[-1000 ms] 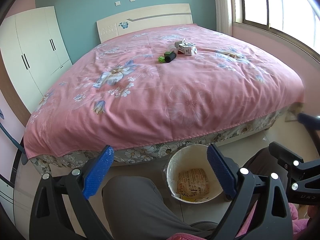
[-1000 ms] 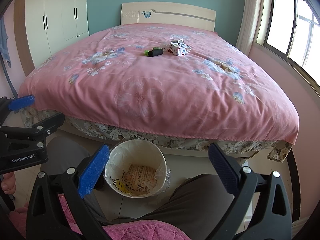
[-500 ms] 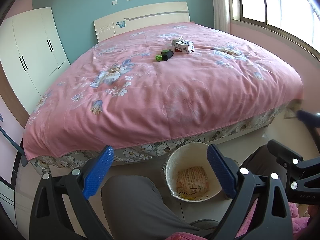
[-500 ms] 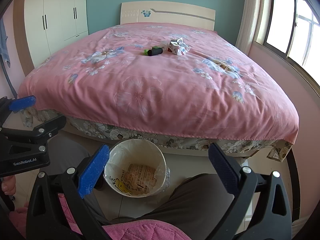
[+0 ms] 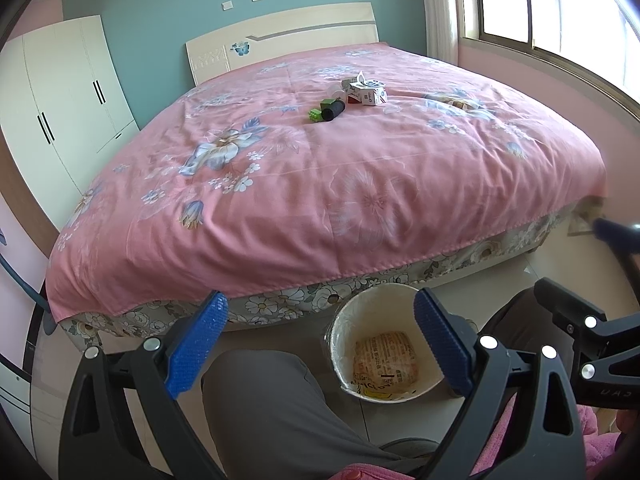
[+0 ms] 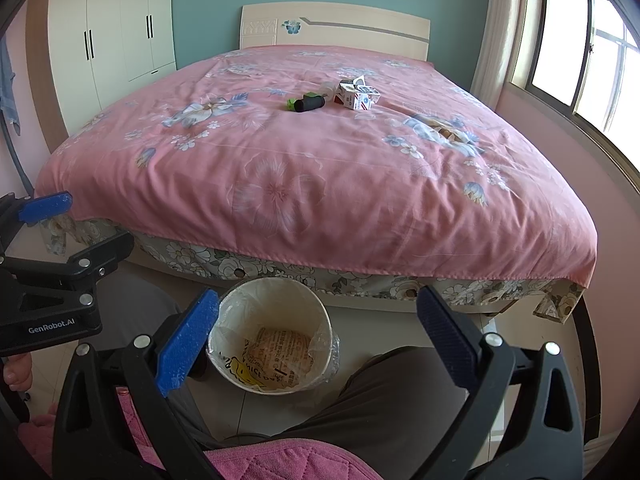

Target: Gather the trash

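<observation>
Home bedroom — bed (image 6: 320,168); wardrobe (image 6: 116,32)

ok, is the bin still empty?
No, the bin already holds a printed wrapper lying on its bottom.

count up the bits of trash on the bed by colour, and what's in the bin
White and red carton: 1
Black roll: 1
Green piece: 1
Clear item behind them, too small to identify: 1
Printed wrapper in the bin: 1
Total: 5, with 4 on the bed.
</observation>
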